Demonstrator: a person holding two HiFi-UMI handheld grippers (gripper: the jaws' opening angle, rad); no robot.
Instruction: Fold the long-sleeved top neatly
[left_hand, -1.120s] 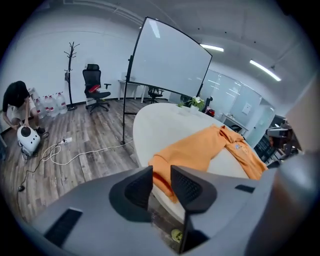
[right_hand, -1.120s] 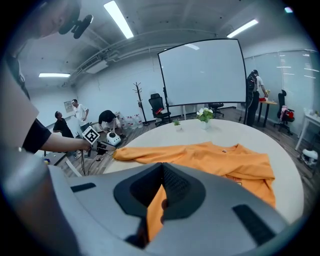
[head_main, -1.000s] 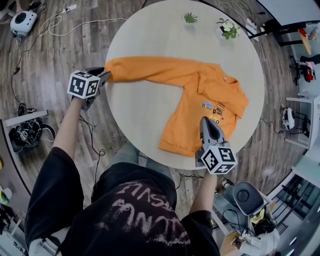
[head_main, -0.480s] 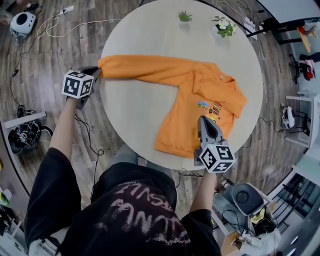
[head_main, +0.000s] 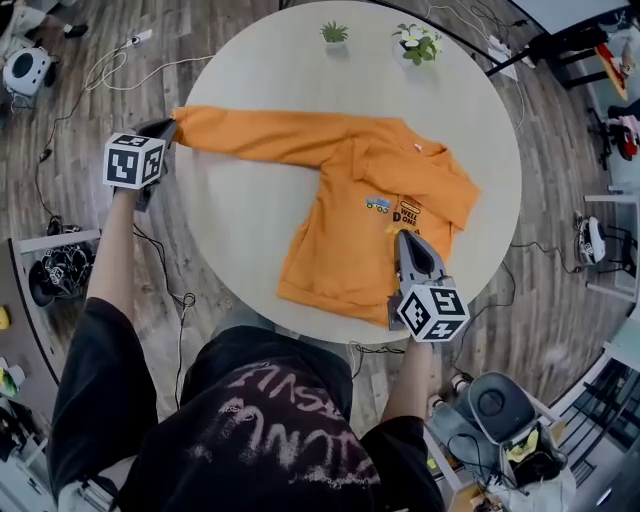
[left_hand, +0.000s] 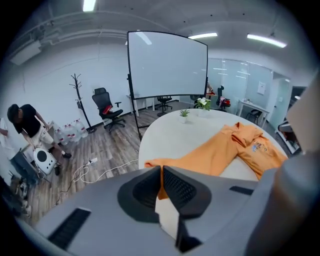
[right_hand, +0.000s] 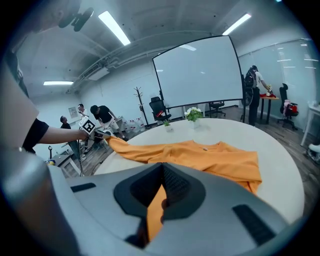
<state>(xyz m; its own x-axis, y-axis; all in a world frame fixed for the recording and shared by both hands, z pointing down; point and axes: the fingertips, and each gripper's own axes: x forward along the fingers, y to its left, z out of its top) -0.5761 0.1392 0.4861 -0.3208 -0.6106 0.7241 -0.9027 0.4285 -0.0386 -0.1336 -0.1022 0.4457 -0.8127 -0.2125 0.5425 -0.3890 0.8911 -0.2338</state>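
Gripping the top (head_main: 345, 190) — left jaws just closing onto its cuff (head_main: 186, 119), right jaws clamped on its front.

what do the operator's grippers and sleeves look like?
Left gripper and right gripper: grey tapered bodies, black ribbed pads, each topped by a white cube with black square markers. Black short-sleeved T-shirt, faded reddish lettering. Left jaws have just been closing, orange sleeve between them.

Head view: high overhead, aimed steeply down at round table (head_main: 260, 60). Left gripper view: low, close, at table's left edge, aimed along orange top (left_hand: 220, 150). Right gripper view: low, near edge, aimed across. Shared: table, top.
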